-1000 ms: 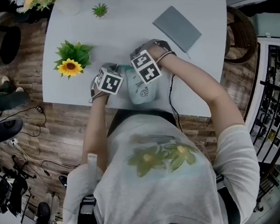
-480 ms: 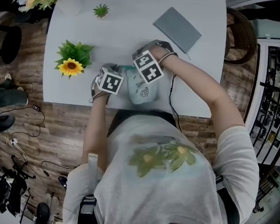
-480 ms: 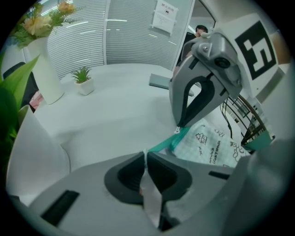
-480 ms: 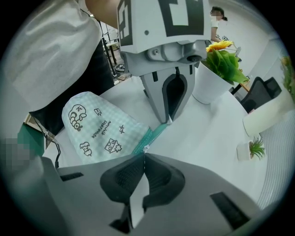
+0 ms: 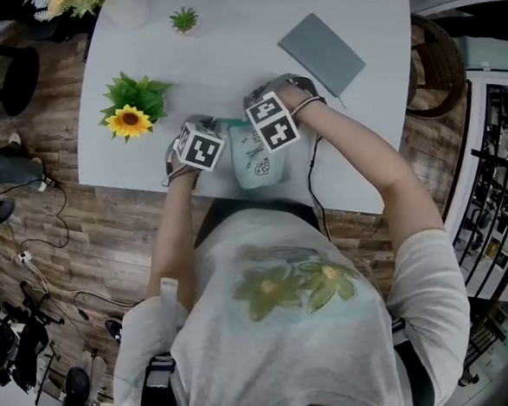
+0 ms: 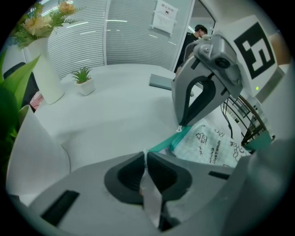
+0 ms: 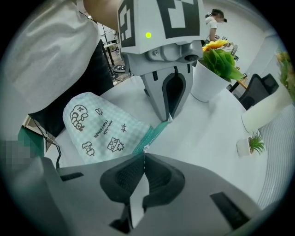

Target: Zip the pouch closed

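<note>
Mid-frame on desk (image 5: 225,43), pouch (image 5: 258,161): zipping likely underway
left gripper (image 6: 144,156): jaws clamp zip end (image 6: 159,146)
right gripper (image 7: 144,157): jaws pinch pull (image 7: 145,148); next, slide it

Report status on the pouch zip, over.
Left gripper shut on zipper end. Right gripper shut on zipper pull, short teal stretch between them. Pouch lying on table. Sunflower and notebook well clear.

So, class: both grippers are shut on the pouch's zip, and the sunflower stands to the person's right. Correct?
No: the head view shows the sunflower to the person's left. The left gripper and right gripper are indeed shut on the zip of the pouch.
</note>
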Demonstrator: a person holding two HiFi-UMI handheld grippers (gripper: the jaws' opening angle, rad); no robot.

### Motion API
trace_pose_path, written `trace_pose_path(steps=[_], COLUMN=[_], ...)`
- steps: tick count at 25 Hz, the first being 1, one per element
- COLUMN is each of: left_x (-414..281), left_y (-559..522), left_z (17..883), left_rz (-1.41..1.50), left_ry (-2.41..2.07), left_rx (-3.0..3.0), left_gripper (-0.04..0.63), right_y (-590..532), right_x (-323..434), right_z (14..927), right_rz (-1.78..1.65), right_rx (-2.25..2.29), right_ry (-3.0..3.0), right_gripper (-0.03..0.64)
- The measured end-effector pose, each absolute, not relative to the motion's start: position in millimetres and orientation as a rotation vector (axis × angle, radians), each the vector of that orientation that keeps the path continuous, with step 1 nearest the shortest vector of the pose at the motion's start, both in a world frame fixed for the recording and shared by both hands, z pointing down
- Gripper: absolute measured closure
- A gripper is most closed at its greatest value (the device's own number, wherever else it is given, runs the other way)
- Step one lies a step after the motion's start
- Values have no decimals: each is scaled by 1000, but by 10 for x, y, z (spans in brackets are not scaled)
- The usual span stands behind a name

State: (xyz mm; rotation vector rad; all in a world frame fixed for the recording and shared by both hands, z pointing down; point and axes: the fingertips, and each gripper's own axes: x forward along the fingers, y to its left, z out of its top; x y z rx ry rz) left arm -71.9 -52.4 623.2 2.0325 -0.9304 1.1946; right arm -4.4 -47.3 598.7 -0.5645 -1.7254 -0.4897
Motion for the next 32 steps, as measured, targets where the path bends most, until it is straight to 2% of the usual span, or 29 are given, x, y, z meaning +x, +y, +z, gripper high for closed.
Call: trace_pose_path(steps=[32], left_x=[-728], left_y=[-514], left_z=[6234], left_rz=[1192], left_ry=[-944], left_rx=[2030], left_gripper=[571], right_y=[-466], right_x=[106], right_z=[6021], right_rz=[-446], right_rx=[-561], right_ry=[-1691], right_gripper=[598])
